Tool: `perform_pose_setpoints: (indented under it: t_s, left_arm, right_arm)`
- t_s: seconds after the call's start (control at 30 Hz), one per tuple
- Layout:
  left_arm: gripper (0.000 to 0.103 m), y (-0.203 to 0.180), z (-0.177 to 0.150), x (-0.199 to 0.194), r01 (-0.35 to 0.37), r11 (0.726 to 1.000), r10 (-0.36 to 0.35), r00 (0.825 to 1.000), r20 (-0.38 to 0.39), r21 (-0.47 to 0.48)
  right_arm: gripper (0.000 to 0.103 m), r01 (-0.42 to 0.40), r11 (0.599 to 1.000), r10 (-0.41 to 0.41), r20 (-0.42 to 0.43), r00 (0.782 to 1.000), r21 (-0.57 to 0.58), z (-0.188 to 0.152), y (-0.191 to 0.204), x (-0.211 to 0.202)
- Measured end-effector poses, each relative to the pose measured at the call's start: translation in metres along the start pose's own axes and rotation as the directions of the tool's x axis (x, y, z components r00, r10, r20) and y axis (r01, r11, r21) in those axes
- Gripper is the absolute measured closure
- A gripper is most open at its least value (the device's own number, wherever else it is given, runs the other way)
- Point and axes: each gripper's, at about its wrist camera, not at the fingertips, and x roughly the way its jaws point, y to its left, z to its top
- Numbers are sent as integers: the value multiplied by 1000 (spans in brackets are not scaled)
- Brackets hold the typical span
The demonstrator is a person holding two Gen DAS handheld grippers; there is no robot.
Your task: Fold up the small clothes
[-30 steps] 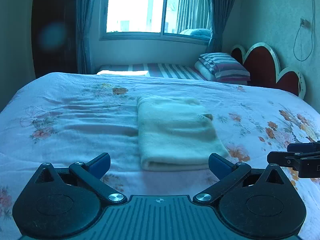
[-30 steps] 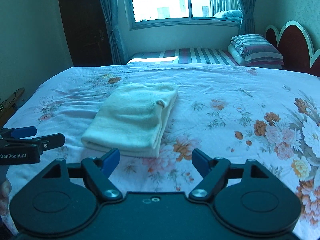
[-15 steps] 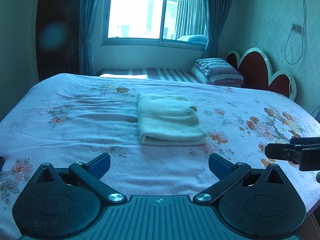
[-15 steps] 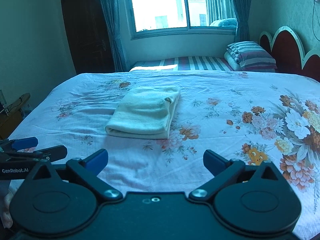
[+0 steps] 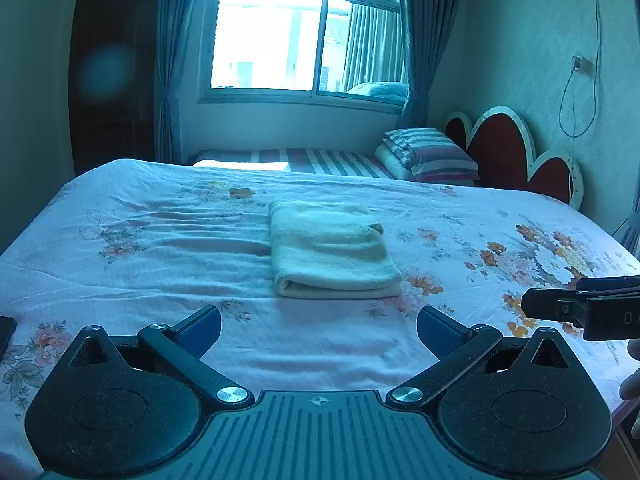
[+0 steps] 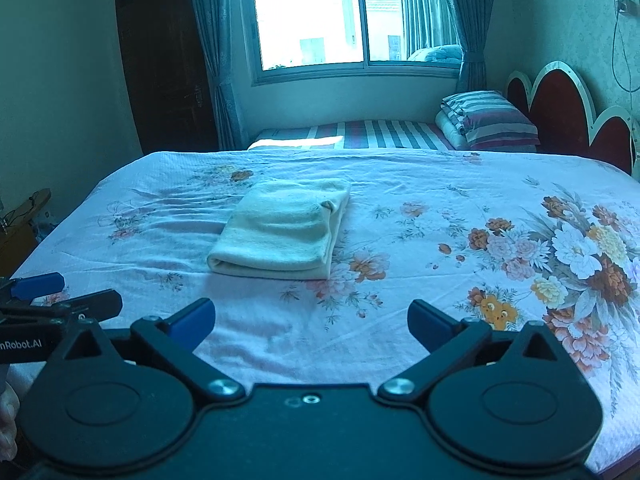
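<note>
A cream garment (image 5: 328,250) lies folded into a neat rectangle in the middle of the floral bedsheet (image 5: 140,264); it also shows in the right wrist view as the same folded garment (image 6: 280,236). My left gripper (image 5: 319,326) hovers well short of it, near the bed's front edge, open and empty. My right gripper (image 6: 311,318) is likewise back from the garment, its jaws wide open with nothing between them. Each gripper appears at the side of the other's view: the right gripper (image 5: 560,306), the left gripper (image 6: 80,300).
A striped pillow and folded bedding (image 6: 488,124) sit at the far right by the red headboard (image 6: 560,108). A striped second bed (image 6: 360,136) lies under the window. A dark wardrobe (image 6: 160,72) stands far left. A person's fingers (image 5: 632,384) show at the right edge.
Both grippers have drawn back from the folded garment and risen a little, so it looks smaller and farther. The right gripper's jaws have spread wider. The garment has not moved.
</note>
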Motion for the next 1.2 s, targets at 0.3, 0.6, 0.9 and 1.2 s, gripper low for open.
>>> perform_pose_setpoints:
  t_s: [0.3,0.6,0.9,1.2]
  left_arm:
    - [0,1,0,-7,9,1000,-9,1000,10,5]
    - [0,1,-1,-12,16,1000,-16,1000,16,11]
    - [0,2,1,-14,12,1000,-12,1000,26,8]
    - [0,-2,2,-14,9,1000,-9,1000,28,12]
  right_arm:
    - [0,19,1000,-19,22,1000,9,1,2,-11]
    - [0,19,1000,-20,24,1000,9,2,3,-13]
    - [0,19,1000,-19,28,999,7,2,4,-15]
    - [0,25,1000,-25,34,999,7,4,1,-18]
